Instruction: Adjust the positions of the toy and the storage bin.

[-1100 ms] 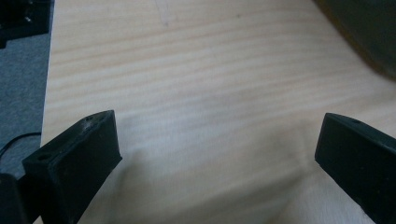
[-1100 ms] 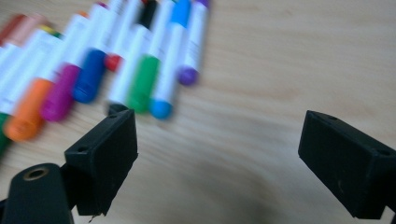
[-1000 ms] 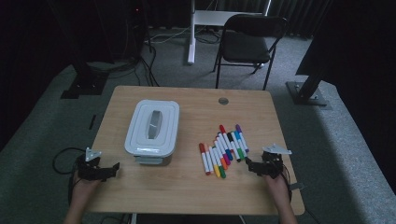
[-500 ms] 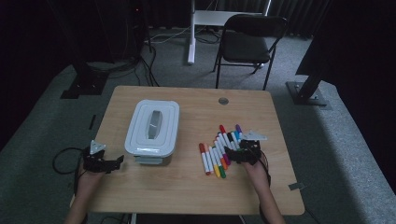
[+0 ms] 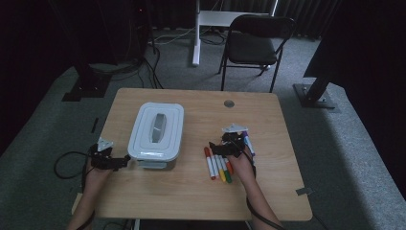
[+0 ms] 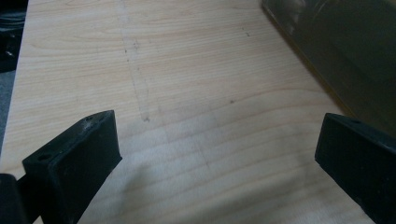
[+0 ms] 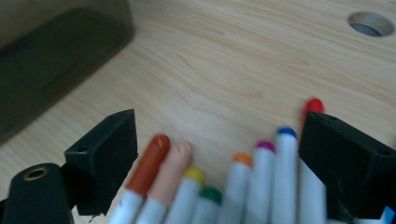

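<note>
My right gripper point(image 5: 216, 147) hangs over the row of markers point(image 5: 219, 166), its jaws spread wide and closed on nothing. In the right gripper view point(image 7: 219, 154) the jaws straddle the capped ends of the markers point(image 7: 224, 186): orange, pale pink, yellow, green, another orange, purple, blue and red. Their barrels are cut off at the bottom edge, and the red one is partly hidden behind the jaw at 3 o'clock. I cannot tell whether the jaws touch them.

My left gripper point(image 5: 125, 162) sits at 9 o'clock from the markers, jaws wide apart over bare table point(image 6: 187, 70), just beside the near corner of the lidded box point(image 5: 155, 132). In the left gripper view the box point(image 6: 345, 51) is a dark blur at 1 o'clock, cut off by the frame.

The cable hole point(image 5: 229, 103) lies at 12 o'clock from the markers.
</note>
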